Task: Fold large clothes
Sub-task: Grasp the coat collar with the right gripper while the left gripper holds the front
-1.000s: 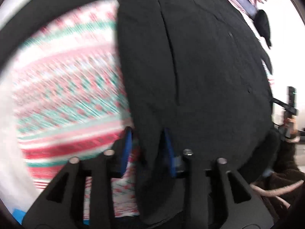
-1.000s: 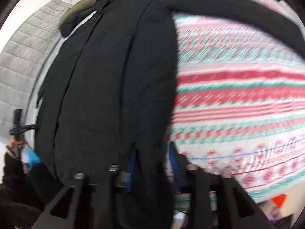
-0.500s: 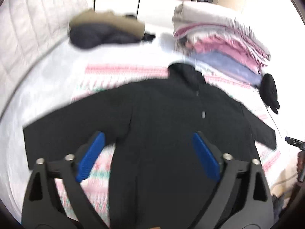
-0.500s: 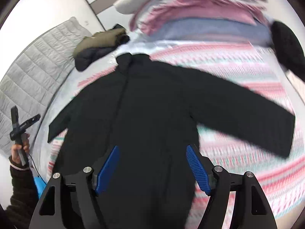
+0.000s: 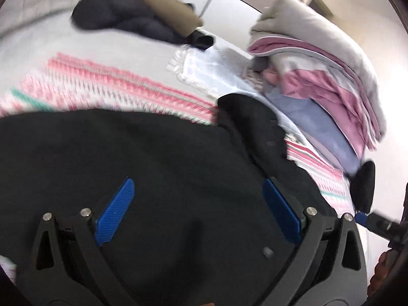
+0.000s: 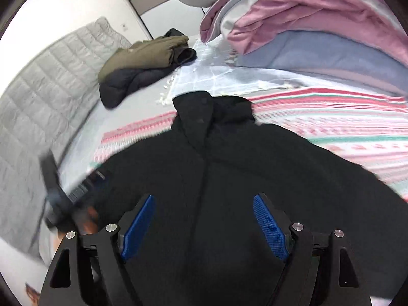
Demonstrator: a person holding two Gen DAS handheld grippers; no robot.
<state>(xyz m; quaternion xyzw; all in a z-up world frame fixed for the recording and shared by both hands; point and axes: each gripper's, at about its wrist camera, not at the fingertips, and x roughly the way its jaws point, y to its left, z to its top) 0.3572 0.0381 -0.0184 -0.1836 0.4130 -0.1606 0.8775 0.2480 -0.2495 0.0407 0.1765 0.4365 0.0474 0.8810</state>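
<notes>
The black coat [image 6: 229, 178] lies spread face-up on the bed now, collar [image 6: 211, 107] toward the headboard end, sleeves out to either side. A second ago both tools were clamped on its hem; now we see the left hand-held gripper [image 5: 199, 209] and the right hand-held gripper [image 6: 204, 224] hovering over the body with jaws wide apart, nothing between the blue pads [image 6: 139, 229]. So we have let go, and the laying-out looks done; by our reckoning the next job is to bring a sleeve in across the chest.

Both views are closer to the collar than half a second back, so we are travelling up the coat, probably toward the shoulders.

Under the coat is the striped blanket [image 6: 331, 117], pink and green on white. Beyond the collar sits a rolled olive and navy jacket [image 6: 145, 66], well apart. To the right rises a stack of folded bedding [image 6: 318, 33], its lowest layers near the collar; a sleeve swung wide there could brush it. A small dark item [image 5: 363, 186] lies near the right sleeve's side, at the blanket's edge.
</notes>
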